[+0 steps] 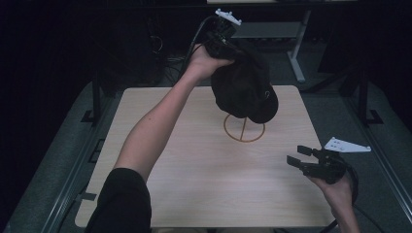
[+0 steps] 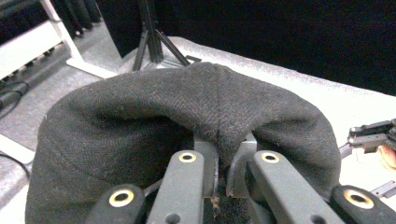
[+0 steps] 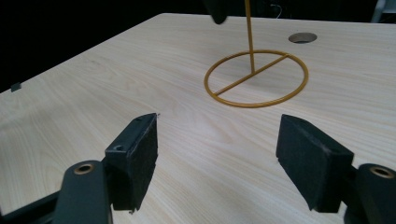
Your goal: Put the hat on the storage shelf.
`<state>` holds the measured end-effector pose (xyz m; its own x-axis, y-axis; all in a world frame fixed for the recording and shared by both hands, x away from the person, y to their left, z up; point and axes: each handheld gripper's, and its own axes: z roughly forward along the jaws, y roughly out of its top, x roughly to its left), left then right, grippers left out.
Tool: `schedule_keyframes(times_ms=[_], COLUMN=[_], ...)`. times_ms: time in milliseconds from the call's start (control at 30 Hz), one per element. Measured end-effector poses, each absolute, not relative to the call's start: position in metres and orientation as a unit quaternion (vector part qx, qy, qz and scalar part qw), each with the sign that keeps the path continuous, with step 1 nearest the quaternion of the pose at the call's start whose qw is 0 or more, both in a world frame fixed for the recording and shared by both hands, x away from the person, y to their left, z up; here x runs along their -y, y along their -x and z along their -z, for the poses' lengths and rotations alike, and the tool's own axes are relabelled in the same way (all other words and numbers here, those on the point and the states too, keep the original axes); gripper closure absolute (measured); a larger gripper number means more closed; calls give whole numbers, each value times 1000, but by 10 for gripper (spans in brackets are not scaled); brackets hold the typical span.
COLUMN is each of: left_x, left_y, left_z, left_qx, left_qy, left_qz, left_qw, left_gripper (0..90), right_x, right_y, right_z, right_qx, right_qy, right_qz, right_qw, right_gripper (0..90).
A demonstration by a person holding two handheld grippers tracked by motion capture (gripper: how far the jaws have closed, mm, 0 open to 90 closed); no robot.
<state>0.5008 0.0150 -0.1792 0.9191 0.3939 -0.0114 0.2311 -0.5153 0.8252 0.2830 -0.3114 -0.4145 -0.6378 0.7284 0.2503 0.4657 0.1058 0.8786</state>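
Between the jaws of the left gripper (image 2: 219, 172), a fold of a dark wool cap (image 2: 187, 121) is pinched tight; the metal tips press together on the cloth at the cap's edge, and the rest of the cap bulges out in front of them. From the high view, the left gripper (image 1: 221, 36) is held up at the far side of the table, and the cap (image 1: 245, 90) hangs from it, draped over the top of a thin gold wire stand (image 1: 244, 127). The stand has an upright rod rising from a flat ring base (image 3: 256, 78) that rests on the pale wooden table (image 1: 194, 184).

The right gripper (image 3: 217, 154) waits low over the near right part of the table, its two padded jaws spread apart with nothing between them, well away from the stand.

Likely risks from here: the grip holds only a small fold of cloth, so the cap could slip out if it is tugged. The stand looks light and nothing steadies its base, so a sideways pull on the cap could tip or drag it across the table. If the cap is let go off-centre on the rod, it may slide off and drop onto the table.
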Motion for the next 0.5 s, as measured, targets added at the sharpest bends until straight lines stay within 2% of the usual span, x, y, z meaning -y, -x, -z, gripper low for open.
schedule_keyframes(times_ms=[167,267,333,500], left_x=[5,17,28,37], left_y=[-514,-524,-527,-531], left_z=[188,196,203,212], left_qx=[-201,-226,-226,-224], left_qy=[-868,-855,-866,-872], left_qz=[-65,-39,-55,-55], left_qw=[449,465,444,431], left_gripper=[839,776,769,753], right_x=[312,312,311,311], right_y=[-284,-284,-284,-282], right_z=[415,416,416,416], right_qx=[-734,-732,-734,-733], right_qy=[-407,-408,-408,-407], right_qz=[-531,-533,-531,-532], right_qw=[120,119,116,117], right_gripper=[297,301,303,303])
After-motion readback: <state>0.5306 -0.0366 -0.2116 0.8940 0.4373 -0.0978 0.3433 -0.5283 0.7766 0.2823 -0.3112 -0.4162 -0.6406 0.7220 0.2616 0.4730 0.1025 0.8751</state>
